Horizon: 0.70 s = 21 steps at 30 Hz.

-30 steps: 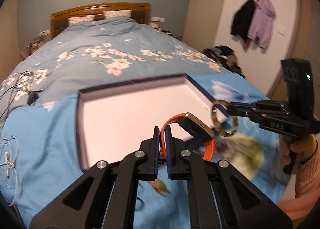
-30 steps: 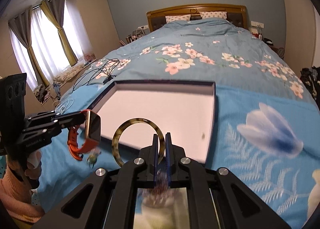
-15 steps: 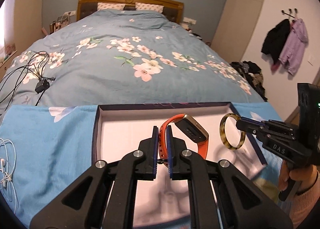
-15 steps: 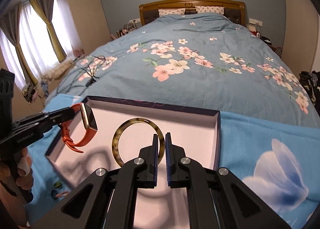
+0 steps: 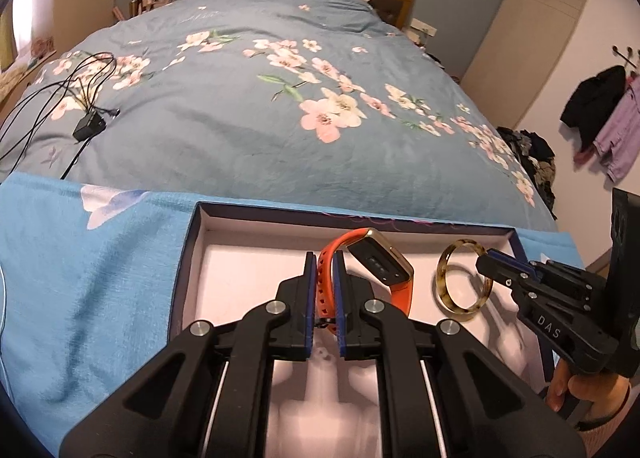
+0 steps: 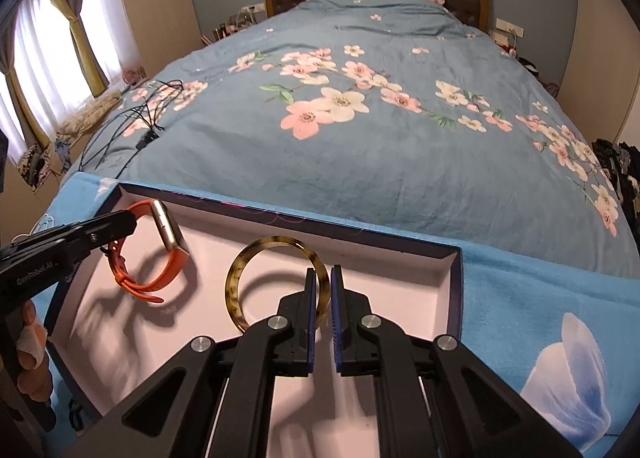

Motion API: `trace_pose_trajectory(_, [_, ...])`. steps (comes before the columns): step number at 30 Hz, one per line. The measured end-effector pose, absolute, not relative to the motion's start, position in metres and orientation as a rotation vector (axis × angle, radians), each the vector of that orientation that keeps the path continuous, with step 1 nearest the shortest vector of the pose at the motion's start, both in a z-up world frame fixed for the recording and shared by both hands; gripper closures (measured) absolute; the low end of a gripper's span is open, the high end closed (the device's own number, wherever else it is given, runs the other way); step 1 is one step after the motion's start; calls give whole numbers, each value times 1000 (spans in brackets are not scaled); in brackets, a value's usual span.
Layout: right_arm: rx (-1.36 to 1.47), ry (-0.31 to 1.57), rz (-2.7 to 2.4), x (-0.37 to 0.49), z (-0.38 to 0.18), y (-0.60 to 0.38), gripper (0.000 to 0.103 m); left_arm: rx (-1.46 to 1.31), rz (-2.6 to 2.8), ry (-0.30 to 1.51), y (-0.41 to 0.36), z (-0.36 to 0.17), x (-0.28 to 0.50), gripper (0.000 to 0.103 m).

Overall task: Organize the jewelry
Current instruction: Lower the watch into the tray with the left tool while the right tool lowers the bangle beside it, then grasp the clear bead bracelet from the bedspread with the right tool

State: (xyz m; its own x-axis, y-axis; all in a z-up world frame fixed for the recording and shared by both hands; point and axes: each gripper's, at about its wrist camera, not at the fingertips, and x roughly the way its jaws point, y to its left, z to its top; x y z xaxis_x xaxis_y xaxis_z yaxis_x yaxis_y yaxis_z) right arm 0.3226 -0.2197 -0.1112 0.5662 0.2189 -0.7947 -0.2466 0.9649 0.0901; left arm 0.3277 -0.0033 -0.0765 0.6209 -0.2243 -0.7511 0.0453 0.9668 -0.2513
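A shallow dark-rimmed box [image 5: 192, 242] with a pale lining lies on a light blue towel on the bed; it also shows in the right wrist view [image 6: 456, 290]. My left gripper [image 5: 323, 258] is shut on the strap of an orange watch [image 5: 380, 266] with a gold case, held just over the box floor. It shows from the side in the right wrist view [image 6: 168, 242]. My right gripper [image 6: 320, 278] is shut on a tortoiseshell bangle [image 6: 256, 270], held upright over the box to the right of the watch. The bangle shows in the left wrist view [image 5: 448, 282].
The light blue towel [image 5: 100, 266] lies over a blue floral duvet [image 5: 280, 105]. Black cables and a charger [image 5: 86, 125] lie on the duvet at far left. Clothes hang on the right wall [image 5: 608, 117]. Curtained windows [image 6: 48, 57] are at left.
Both grippers have moved forward and down over the box, carrying the watch and the bangle lower into it. Both stay shut on their items.
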Motion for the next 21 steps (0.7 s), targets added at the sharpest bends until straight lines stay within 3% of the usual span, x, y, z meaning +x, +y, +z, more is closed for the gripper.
trace_pose_trajectory(6, [-22, 946, 254, 330, -112, -218, 97, -245, -127, 926, -4, -85, 332, 94])
trace_pose_trajectory(10, [-9, 916, 248, 326, -107, -221, 90, -275, -123, 957, -3, -91, 337, 94])
trace_pose_trajectory(16, [27, 862, 302, 304, -92, -227, 81, -262, -125, 937, -2, -86, 327, 78])
trace_pose_trajectory(21, [33, 772, 387, 260, -71, -232, 69, -198, -166, 814, -4, -56, 292, 57])
